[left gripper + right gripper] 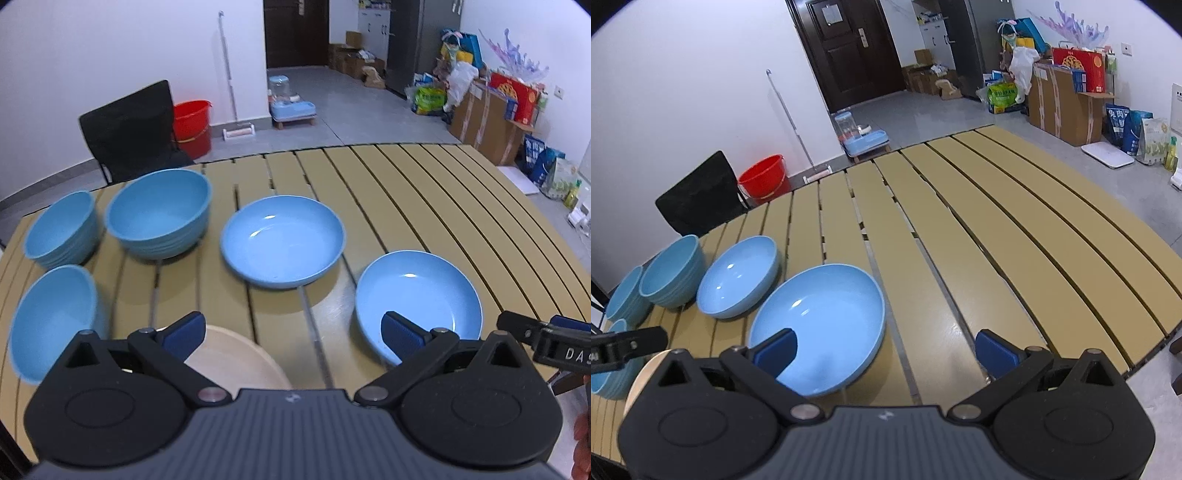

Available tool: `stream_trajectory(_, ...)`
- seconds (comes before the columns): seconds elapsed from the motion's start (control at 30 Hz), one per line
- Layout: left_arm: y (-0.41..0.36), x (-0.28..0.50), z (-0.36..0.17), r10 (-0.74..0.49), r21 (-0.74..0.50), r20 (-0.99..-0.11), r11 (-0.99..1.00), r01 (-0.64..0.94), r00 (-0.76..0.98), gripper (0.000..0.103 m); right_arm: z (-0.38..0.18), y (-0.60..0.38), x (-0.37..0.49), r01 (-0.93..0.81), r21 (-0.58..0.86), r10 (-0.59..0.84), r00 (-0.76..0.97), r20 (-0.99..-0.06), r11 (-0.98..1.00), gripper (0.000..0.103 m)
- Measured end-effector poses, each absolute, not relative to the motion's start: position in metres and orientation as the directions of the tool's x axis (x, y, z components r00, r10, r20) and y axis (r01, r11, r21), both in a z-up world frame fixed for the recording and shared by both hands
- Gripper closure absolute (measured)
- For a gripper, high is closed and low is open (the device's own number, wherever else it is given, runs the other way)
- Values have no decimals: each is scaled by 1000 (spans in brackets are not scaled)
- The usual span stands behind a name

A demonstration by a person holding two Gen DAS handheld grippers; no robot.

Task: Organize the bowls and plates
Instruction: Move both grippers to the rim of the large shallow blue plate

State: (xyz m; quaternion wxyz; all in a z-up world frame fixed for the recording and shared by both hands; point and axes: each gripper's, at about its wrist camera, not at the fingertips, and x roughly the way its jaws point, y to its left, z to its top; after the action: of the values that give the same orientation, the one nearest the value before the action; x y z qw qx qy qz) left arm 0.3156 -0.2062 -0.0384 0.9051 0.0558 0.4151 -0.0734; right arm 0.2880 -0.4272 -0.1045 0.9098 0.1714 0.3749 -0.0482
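Note:
Three deep blue bowls stand at the table's left: one far left (61,229), a bigger one (159,212) beside it, and one nearer (51,321). Two shallow blue plates lie to their right, one in the middle (282,240) and one nearer right (417,295). A cream plate (236,358) lies just under my left gripper (291,332), which is open and holds nothing. My right gripper (884,349) is open too, hovering over the near plate's (820,321) right edge. The other plate (738,277) and bowls (672,271) sit to its left.
The slatted tan table (997,240) stretches bare to the right. A black chair (129,129) and a red bucket (192,123) stand behind the table's far left edge. Boxes and bags line the right wall (1067,96).

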Motion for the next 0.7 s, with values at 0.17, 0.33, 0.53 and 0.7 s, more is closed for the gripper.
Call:
stream_trajectory(0.17, -222, 344, -58, -105, -3, -801, 985, 172, 589, 0, -115, -431, 305, 216, 269, 47, 694, -719, 939, 6)
stream_trajectory(0.33, -236, 368, -76, -102, -14, -833, 986, 164, 543, 3, -126, -437, 319, 217, 298, 81, 669, -739, 930, 23)
stream_trajectory(0.53, -241, 385, -92, -91, -47, -868, 994, 102, 487, 19, -134, -435, 329, 202, 313, 113, 649, -752, 928, 40)
stream_trajectory(0.7, -246, 390, -101, -87, -58, -887, 995, 77, 454, 33, -137, -437, 334, 198, 325, 129, 640, -757, 925, 55)
